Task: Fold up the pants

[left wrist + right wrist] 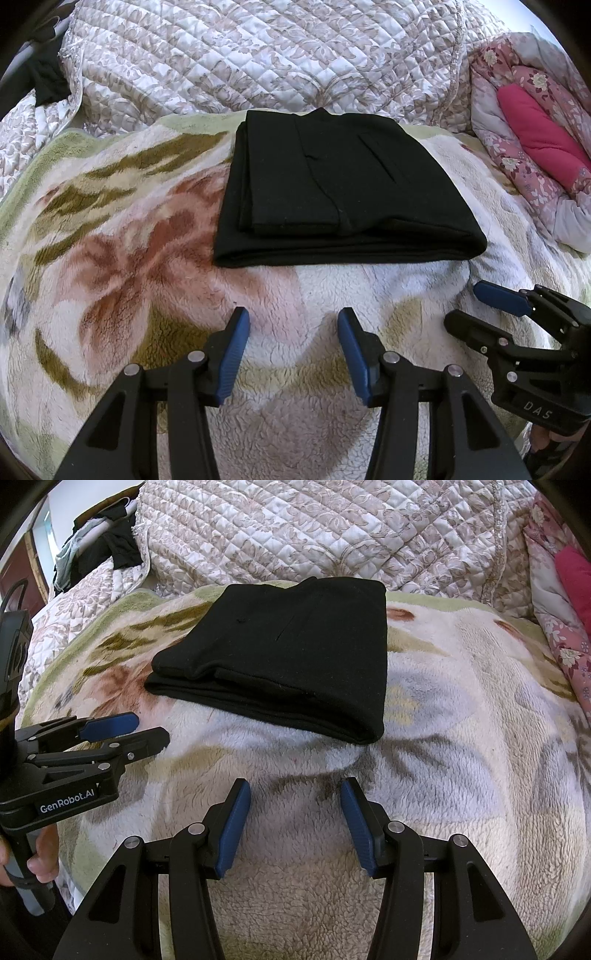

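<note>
Black pants [343, 192] lie folded into a thick rectangle on a fleece floral blanket [129, 258]; the right wrist view shows the same black pants [295, 657] from the other side. My left gripper [293, 317] hovers over the blanket in front of the bundle, open, with nothing between its blue pads. My right gripper [295, 794] is likewise open and empty, short of the pants' near edge. Each gripper appears in the other's view: the right gripper [469, 302] at the right edge, the left gripper [151, 727] at the left, held by a hand [40, 853].
A quilted beige bedspread [258, 55] rises behind the blanket. A pink floral quilt with a magenta lining [535, 140] is bunched at the right. Dark clothes [110, 542] hang at the far left over a bed end.
</note>
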Action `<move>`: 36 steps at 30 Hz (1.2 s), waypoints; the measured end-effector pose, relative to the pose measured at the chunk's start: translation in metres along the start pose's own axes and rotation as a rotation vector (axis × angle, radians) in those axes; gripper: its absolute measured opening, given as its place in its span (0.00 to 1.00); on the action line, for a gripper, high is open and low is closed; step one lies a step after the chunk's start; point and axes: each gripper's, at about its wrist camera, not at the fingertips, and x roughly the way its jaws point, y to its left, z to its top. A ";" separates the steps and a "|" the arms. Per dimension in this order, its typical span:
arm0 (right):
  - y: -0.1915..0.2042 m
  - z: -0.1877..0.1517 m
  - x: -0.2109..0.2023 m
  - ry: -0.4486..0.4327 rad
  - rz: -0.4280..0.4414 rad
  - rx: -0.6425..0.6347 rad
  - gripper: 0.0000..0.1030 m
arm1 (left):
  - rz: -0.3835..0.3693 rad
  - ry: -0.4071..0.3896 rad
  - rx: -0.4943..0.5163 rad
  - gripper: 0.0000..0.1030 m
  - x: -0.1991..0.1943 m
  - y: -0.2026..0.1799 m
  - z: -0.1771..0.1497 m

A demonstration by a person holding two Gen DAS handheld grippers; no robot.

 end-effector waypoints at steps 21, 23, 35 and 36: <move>0.001 0.001 0.000 0.002 -0.002 0.000 0.50 | -0.003 0.003 0.001 0.52 0.001 0.001 0.002; 0.001 0.000 0.000 0.003 -0.003 -0.002 0.50 | -0.003 0.002 0.001 0.52 0.001 0.001 0.000; 0.001 -0.003 0.001 0.013 -0.010 -0.006 0.50 | -0.005 0.005 0.001 0.52 0.002 0.002 0.001; 0.001 -0.004 0.000 0.014 -0.012 -0.007 0.50 | -0.005 0.005 0.001 0.52 0.001 0.002 0.000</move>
